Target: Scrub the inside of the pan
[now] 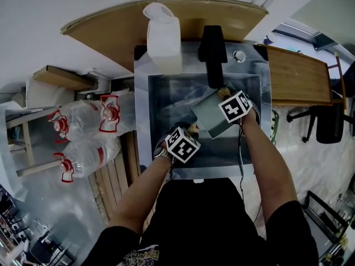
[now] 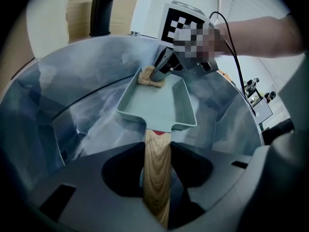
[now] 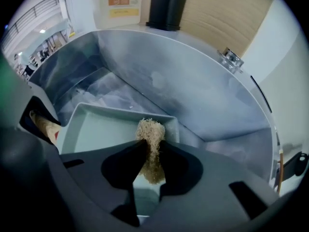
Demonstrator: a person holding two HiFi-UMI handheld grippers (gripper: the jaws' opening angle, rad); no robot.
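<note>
A pale green rectangular pan (image 2: 157, 105) with a wooden handle (image 2: 157, 175) is held tilted over the steel sink (image 1: 161, 87). My left gripper (image 2: 157, 178) is shut on the wooden handle. My right gripper (image 3: 150, 161) is shut on a tan fibrous scrubber (image 3: 150, 139), which presses into the pan's far corner (image 3: 164, 122). In the left gripper view the scrubber (image 2: 150, 77) lies at the pan's far end under the right gripper's fingers (image 2: 161, 67). From the head view, the pan (image 1: 213, 114) is partly hidden by the right gripper (image 1: 236, 107), and the left gripper (image 1: 182, 144) sits nearer me.
A black tap (image 1: 212, 51) rises behind the sink. A white plastic jug (image 1: 163, 37) stands at the sink's back left corner. Large water bottles (image 1: 86, 132) lie on the floor to the left. A wooden counter (image 1: 299, 76) is on the right.
</note>
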